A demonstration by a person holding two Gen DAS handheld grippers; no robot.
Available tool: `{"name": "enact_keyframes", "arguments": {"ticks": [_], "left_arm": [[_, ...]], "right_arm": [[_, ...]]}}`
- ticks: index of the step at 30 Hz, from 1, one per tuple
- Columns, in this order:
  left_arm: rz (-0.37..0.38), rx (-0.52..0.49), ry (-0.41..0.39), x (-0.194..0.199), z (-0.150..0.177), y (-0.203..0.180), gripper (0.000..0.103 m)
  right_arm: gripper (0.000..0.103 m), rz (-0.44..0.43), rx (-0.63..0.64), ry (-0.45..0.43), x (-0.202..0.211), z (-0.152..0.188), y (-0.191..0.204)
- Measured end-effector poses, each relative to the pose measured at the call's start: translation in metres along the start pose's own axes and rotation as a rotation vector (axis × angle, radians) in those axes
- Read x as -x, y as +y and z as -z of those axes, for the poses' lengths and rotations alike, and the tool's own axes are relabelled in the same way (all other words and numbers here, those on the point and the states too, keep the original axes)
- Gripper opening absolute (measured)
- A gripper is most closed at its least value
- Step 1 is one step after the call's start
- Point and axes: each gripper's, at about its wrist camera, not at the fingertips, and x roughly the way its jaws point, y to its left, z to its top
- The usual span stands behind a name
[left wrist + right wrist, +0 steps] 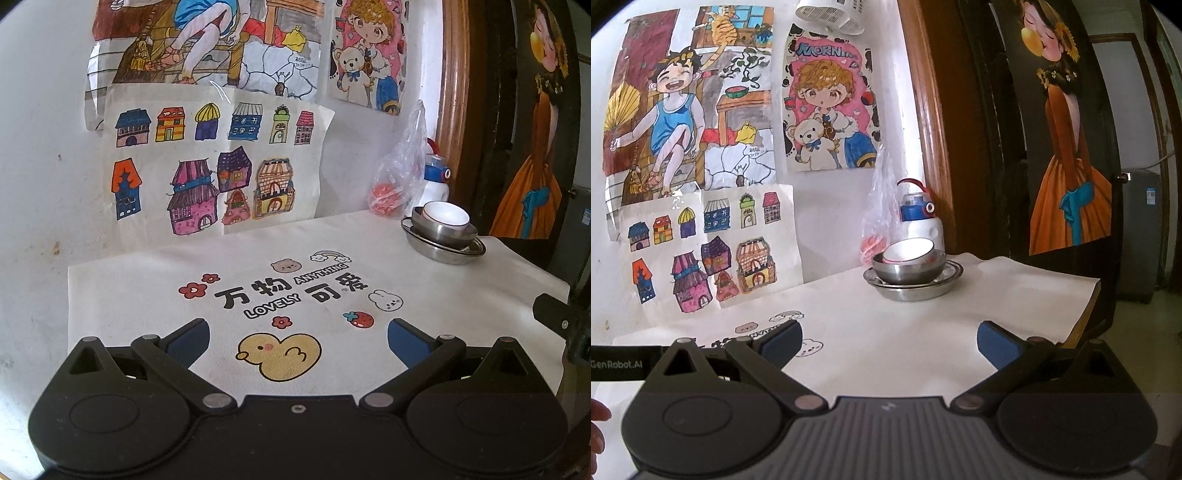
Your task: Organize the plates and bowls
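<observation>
1. Left gripper [298,334]: jaws wide, holding nothing, above the bench [147,295].
2. Right gripper [889,338]: jaws wide, holding nothing.
3. Steel plate [912,290] at the bench's far corner, carrying a steel bowl [905,273] with a white bowl [910,251] inside.

We see left gripper [297,334]: black body, blue pads [188,341], silver pivot screws | right gripper [889,338]: grey ribbed centre plate, blue pads [999,345], same black linkages.

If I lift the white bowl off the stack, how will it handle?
The white bowl sits tilted in the steel bowl, so it is probably loose and lifts free. It looks glazed ceramic: likely slippery, and it may chip if dropped.
</observation>
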Motion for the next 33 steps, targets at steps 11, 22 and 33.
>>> {"name": "enact_keyframes", "arguments": {"ticks": [11,22,33], "left_arm": [[-0.007,-0.017,0.005,-0.0008,0.0013,-0.0013,0.102],[-0.013,-0.016,0.015,-0.0035,0.0031,-0.0007,0.102],[-0.019,-0.015,0.013,-0.0037,0.0034,0.0002,0.102]], "right_arm": [[0.103,-0.009,0.001,0.013,-0.0021,0.0013,0.002],[0.103,-0.008,-0.001,0.03,-0.0061,0.0039,0.0022],[0.103,-0.002,-0.009,0.035,-0.0078,0.0055,-0.0002]]}}
